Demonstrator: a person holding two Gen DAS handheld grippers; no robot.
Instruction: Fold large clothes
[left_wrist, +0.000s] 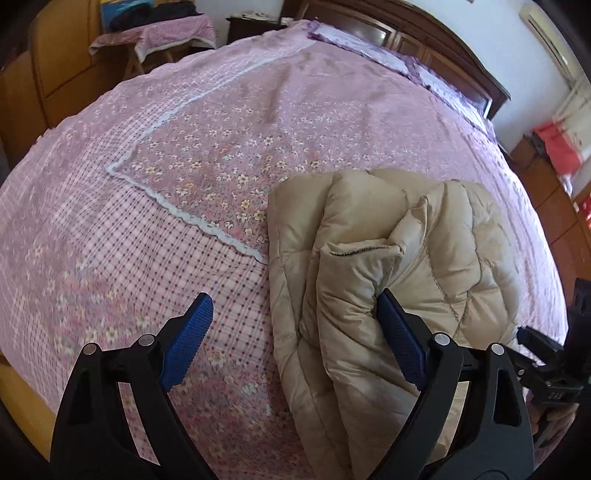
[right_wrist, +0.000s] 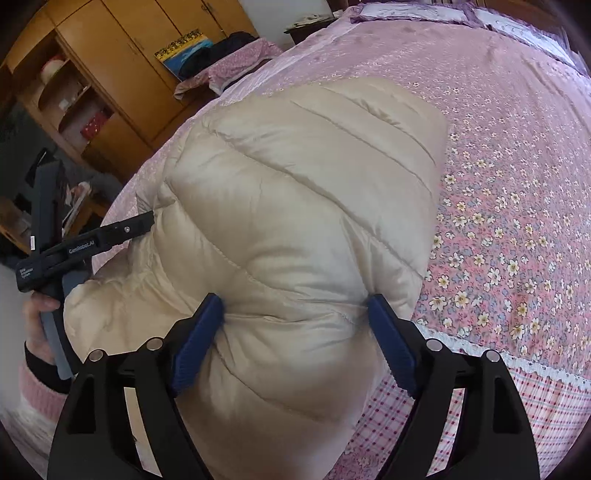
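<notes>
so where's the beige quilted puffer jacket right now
The beige quilted puffer jacket lies bunched on the pink floral bedspread near the bed's near edge, filling the right wrist view between the right gripper pads; the left gripper is alongside.

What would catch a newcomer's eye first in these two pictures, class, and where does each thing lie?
First, the puffy beige quilted jacket, bundled in folds near the edge of the bed. It bulges between the blue pads of the right gripper, which press into it. Beneath spreads the pink floral bedspread, with a white lace trim bordering its checked edge.
</notes>
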